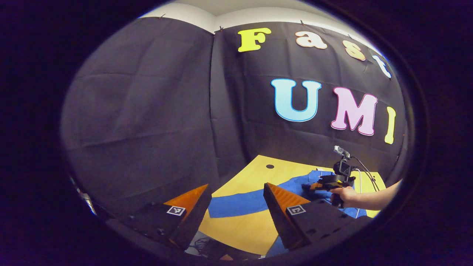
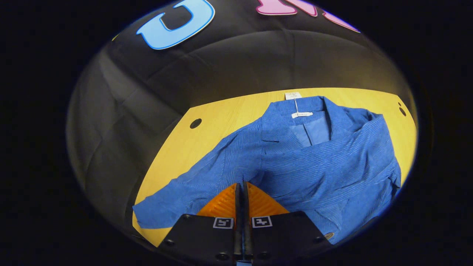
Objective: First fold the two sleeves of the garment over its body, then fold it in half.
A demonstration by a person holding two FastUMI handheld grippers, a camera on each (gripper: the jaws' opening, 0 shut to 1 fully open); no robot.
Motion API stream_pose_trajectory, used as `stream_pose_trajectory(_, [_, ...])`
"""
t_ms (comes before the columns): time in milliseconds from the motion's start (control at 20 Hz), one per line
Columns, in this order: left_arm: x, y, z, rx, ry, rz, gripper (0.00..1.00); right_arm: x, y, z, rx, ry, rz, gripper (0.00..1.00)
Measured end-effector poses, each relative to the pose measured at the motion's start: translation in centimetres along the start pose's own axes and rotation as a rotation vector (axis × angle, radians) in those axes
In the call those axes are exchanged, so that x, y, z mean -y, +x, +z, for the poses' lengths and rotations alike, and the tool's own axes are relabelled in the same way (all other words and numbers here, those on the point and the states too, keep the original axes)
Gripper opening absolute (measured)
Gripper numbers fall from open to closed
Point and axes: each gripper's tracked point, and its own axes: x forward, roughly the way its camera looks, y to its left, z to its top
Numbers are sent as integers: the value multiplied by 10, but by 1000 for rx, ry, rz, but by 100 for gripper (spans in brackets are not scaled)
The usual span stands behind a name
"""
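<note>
Two grippers are working over the table (image 2: 207, 111), where the blue jacket (image 2: 317, 162) is lying. The left gripper (image 1: 236, 199) is hanging wide open above the table's near edge. The right gripper (image 2: 242, 184) is pinching a sleeve (image 2: 295, 173) folded across the jacket's body.

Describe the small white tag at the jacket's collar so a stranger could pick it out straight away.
Start at the yellow wooden table and find the blue ribbed-fabric jacket spread over it. Follow the jacket to its collar at the table's far edge: a small white paper tag lies there on the wood, hanging by a thin string. Unlike the white label sewn inside the collar, it lies off the fabric.
</note>
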Motion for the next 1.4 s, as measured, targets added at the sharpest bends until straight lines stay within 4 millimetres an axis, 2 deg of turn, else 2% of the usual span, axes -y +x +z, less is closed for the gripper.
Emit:
stream_pose_trajectory(50, [3, 4, 2, 2, -5, -1, 82, -1, 0, -1, -8, 11, 10, 6])
stream_pose_trajectory(100, [7, 6, 2, 5, -12, -8, 82, -4, 3, -6, -25, 25, 29, 0])
stream_pose_trajectory(150, [11, 9, 2, 7, -19, -21, 82, -8, 4, -12, -46, 38, 46, 1])
stream_pose_trajectory(200, [14, 12, 0, 7, -22, -30, 82, -15, 4, -16, -62, 49, 72, 18])
stream_pose_trajectory(250, [17, 17, -1, 9, -22, -35, 82, -20, 1, -19, -69, 48, 92, 16])
stream_pose_trajectory(400, [18, 32, -11, 5, -28, -37, 82, -34, -14, -21, -57, 8, 154, 64])
stream_pose_trajectory(500, [14, 49, -25, -18, -35, -27, 82, -37, -37, -16, -18, -70, 170, 98])
stream_pose_trajectory(600, [7, 68, -43, -53, -41, -11, 82, -42, -70, 3, 73, -185, 181, 98])
stream_pose_trajectory(800, [-17, 111, -76, -132, -47, 41, 82, -40, -162, 57, 294, -392, 166, 98])
stream_pose_trajectory(900, [-28, 134, -106, -211, -79, 48, 83, -39, -218, 80, 361, -398, 185, 98])
stream_pose_trajectory(1000, [-36, 155, -138, -306, -135, 62, 84, -26, -266, 110, 423, -381, 180, 98])
stream_pose_trajectory(1150, [-58, 174, -169, -386, -150, 122, 84, 0, -310, 138, 508, -374, 130, 98])
stream_pose_trajectory(1300, [-63, 184, -181, -437, -175, 114, 84, 22, -347, 149, 549, -410, 80, 97])
stream_pose_trajectory(1400, [-68, 192, -191, -476, -167, 117, 84, 25, -370, 152, 569, -380, 65, 97])
